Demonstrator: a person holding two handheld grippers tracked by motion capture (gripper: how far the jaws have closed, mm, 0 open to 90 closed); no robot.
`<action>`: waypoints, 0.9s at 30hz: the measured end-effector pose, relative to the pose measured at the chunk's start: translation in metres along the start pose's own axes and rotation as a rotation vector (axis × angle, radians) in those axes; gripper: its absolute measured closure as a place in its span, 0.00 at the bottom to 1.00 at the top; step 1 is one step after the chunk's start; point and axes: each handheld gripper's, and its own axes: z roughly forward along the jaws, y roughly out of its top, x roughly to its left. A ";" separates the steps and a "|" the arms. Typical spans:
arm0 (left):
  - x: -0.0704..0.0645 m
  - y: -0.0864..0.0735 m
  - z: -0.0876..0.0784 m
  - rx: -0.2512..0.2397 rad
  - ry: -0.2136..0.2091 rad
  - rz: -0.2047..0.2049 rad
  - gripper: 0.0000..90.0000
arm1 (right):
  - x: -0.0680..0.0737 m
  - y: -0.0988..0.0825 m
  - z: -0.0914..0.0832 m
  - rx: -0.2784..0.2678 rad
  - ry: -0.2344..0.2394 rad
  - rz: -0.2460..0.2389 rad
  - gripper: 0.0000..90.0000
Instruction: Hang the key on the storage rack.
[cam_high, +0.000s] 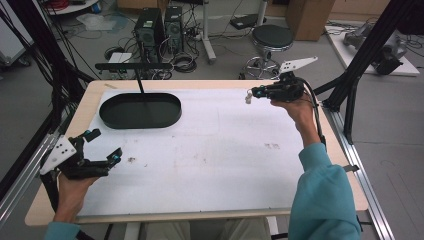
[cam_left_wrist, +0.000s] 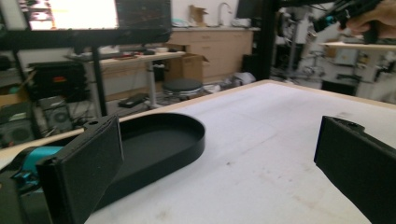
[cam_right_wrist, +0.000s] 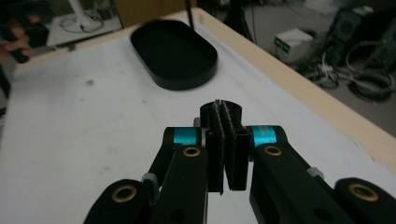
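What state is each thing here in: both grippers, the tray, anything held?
Left gripper: open, nothing between the jaws, above the table.
Right gripper: shut, raised, a small white bit at its tips.
Tray: empty, flat on the table.

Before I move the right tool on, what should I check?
1. Right tool shut on the white piece: ok, pinched at the jaw tips above the table.
2. How firmly the piece sits: cannot tell, too small.
3. Tray empty and free to take it: ok.
4. Left tool open, empty, apart from the tray: ok.
5. Table between right tool and tray bare: ok.
6. Pole at the tray's far rim out of the way: cannot tell, so come in from the near side.
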 end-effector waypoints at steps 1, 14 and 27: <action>0.000 0.006 0.002 0.003 -0.019 0.003 0.02 | 0.000 0.000 0.000 0.000 0.000 0.000 0.99; -0.013 0.076 0.050 0.113 -0.294 0.029 0.02 | 0.069 0.012 0.013 -0.149 0.174 -0.126 0.99; -0.044 0.098 0.099 0.155 -0.520 0.048 0.02 | 0.106 0.011 0.050 -0.159 0.318 -0.135 0.99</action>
